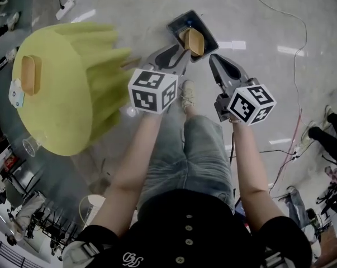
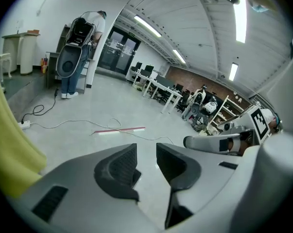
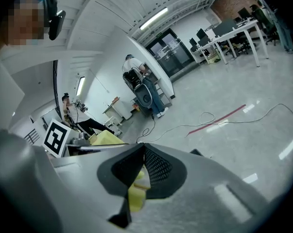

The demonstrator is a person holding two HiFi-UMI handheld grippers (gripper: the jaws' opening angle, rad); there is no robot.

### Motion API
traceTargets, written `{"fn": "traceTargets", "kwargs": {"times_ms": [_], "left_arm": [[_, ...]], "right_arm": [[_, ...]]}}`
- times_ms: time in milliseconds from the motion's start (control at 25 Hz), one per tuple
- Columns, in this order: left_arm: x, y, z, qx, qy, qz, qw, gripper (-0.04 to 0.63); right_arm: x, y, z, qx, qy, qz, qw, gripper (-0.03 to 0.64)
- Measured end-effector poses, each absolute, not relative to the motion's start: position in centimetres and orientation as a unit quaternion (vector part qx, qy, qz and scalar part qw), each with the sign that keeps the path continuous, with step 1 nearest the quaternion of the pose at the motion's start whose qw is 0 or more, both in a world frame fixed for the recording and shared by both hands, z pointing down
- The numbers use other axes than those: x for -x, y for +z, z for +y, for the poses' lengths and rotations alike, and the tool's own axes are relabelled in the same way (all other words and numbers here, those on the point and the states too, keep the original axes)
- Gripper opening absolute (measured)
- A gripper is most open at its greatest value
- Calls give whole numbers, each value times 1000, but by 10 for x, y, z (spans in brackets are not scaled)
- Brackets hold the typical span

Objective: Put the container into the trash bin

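1 container point(image 1: 193, 41) lay in the trash bin point(image 1: 207, 31), at 12 o'clock from both tongs. My left tongs point(image 1: 178, 54) were spread and empty, my right tongs point(image 1: 216, 61) pressed together. A 2nd container point(image 1: 30, 74), long axis 12-to-6, sat on the worktop point(image 1: 62, 121) at 9 o'clock, nearer my left.

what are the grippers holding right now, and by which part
Nothing. The left gripper is open, only floor between its jaws; the right gripper is shut on nothing. A container lies in the trash bin.
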State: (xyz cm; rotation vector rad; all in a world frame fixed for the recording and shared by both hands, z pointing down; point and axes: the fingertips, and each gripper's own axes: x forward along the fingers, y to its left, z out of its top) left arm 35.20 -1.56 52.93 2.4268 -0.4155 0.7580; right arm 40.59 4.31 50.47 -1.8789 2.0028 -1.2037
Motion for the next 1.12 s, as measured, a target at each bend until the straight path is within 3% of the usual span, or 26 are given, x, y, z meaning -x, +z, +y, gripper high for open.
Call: {"fn": "traceTargets", "kwargs": {"times_ms": [360,680,1120], "left_arm": [[-330,459,-16,-928,243,-124,253,126],[-301,368,-7,-954,178,-86,227,37],[-251,306,-7,-967,111,-57,224,12]], "right_arm": [[-369,443,25,616,-363,697,61,3],[-326,384,25,594,-342,727,41,3],[-285,318,23,570,-291,768,6,3]]}}
